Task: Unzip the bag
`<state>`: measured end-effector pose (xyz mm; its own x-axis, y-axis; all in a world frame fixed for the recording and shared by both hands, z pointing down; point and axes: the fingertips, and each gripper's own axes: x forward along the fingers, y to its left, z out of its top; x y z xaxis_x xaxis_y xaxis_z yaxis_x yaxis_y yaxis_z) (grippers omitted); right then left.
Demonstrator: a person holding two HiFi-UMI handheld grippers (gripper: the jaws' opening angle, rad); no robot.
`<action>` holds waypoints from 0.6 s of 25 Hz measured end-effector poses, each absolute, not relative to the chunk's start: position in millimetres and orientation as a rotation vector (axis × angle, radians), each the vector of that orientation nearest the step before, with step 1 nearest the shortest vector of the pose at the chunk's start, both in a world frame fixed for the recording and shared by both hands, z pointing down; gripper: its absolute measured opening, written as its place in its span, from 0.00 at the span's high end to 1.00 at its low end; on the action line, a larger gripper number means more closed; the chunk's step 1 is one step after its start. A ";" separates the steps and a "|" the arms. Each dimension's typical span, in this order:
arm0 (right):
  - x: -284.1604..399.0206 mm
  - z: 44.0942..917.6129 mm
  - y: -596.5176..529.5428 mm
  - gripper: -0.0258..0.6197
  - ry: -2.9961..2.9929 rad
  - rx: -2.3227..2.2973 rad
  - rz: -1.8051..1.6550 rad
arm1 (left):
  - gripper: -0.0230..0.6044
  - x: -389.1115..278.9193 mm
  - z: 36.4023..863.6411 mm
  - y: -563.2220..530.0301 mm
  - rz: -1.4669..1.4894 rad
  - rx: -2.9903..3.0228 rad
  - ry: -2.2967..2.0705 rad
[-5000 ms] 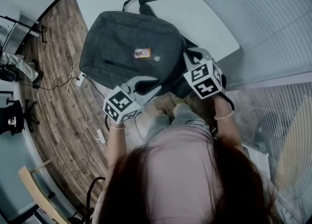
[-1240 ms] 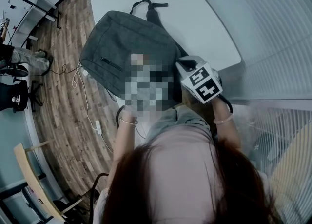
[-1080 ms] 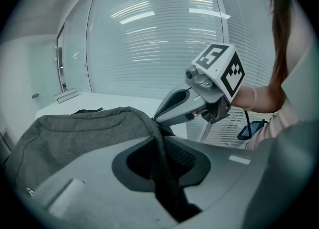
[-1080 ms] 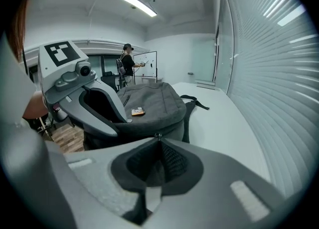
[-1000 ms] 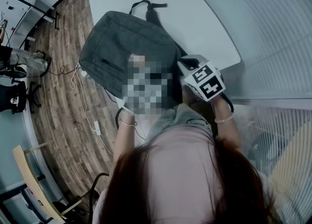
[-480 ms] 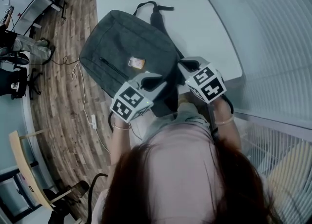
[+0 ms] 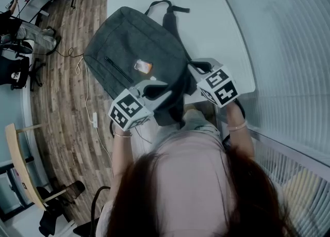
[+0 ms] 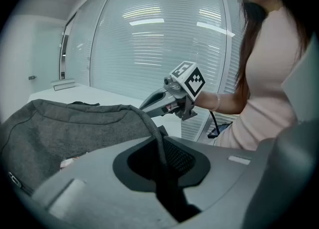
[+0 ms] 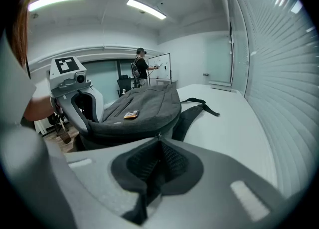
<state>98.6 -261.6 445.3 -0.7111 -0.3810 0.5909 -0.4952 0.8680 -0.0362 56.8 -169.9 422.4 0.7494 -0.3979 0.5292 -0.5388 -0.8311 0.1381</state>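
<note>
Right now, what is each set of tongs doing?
Left tongs: closed on the bag's edge.
Right tongs: closed on the zipper pull.

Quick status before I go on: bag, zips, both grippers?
bag: lying flat on the table, front up
front pocket zip: closed
left gripper: jaws shut on the bag's edge fabric
right gripper: jaws shut on the zip pull
main zip: how far open, cannot tell

To me the bag (image 7: 134,45) reads as matt grey woven cloth, slightly rough; the desk (image 7: 206,3) smooth, white, faintly glossy; the floor (image 7: 62,107) grained wood; left claw (image 8: 160,140) and right claw (image 9: 158,140) matt grey plastic
</note>
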 end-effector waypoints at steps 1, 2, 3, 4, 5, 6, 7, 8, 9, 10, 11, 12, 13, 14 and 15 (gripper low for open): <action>98.0 445.9 -263.9 0.94 -2.450 0.628 0.253 | 0.88 56.5 423.2 -170.0 0.711 2.665 -0.730; 97.6 446.0 -265.9 0.94 -2.454 0.623 0.250 | 0.88 56.4 423.5 -169.9 0.706 2.665 -0.730; 97.3 445.7 -267.6 0.94 -2.458 0.618 0.246 | 0.88 56.5 423.3 -169.6 0.700 2.666 -0.731; 97.1 445.4 -269.2 0.94 -2.461 0.614 0.241 | 0.88 56.7 423.1 -169.3 0.695 2.666 -0.732; 97.0 445.2 -270.9 0.94 -2.464 0.610 0.235 | 0.88 57.0 422.9 -168.9 0.692 2.665 -0.732; 96.8 445.1 -272.8 0.94 -2.466 0.608 0.228 | 0.88 57.3 422.9 -168.6 0.690 2.665 -0.732; 96.5 445.1 -275.1 0.94 -2.468 0.605 0.222 | 0.88 57.4 422.9 -168.6 0.687 2.664 -0.732; 95.8 445.2 -277.6 0.94 -2.469 0.603 0.216 | 0.88 57.3 423.0 -168.8 0.684 2.664 -0.732; 95.0 445.1 -280.1 0.94 -2.470 0.600 0.209 | 0.88 56.9 422.8 -169.1 0.679 2.665 -0.732; 94.2 444.8 -282.3 0.94 -2.469 0.595 0.203 | 0.88 56.5 422.1 -169.4 0.674 2.666 -0.733; 93.3 444.2 -284.1 0.94 -2.467 0.589 0.196 | 0.88 56.1 421.1 -169.6 0.669 2.666 -0.734; 92.4 443.5 -285.7 0.94 -2.466 0.583 0.190 | 0.88 55.7 420.3 -169.8 0.666 2.665 -0.735; 91.4 442.8 -287.2 0.94 -2.467 0.576 0.183 | 0.88 55.2 420.0 -169.6 0.665 2.663 -0.734; 90.6 442.2 -288.5 0.94 -2.468 0.570 0.178 | 0.88 55.0 419.8 -169.3 0.665 2.660 -0.732; 90.0 441.4 -289.9 0.94 -2.469 0.566 0.172 | 0.88 55.0 419.2 -169.1 0.662 2.659 -0.730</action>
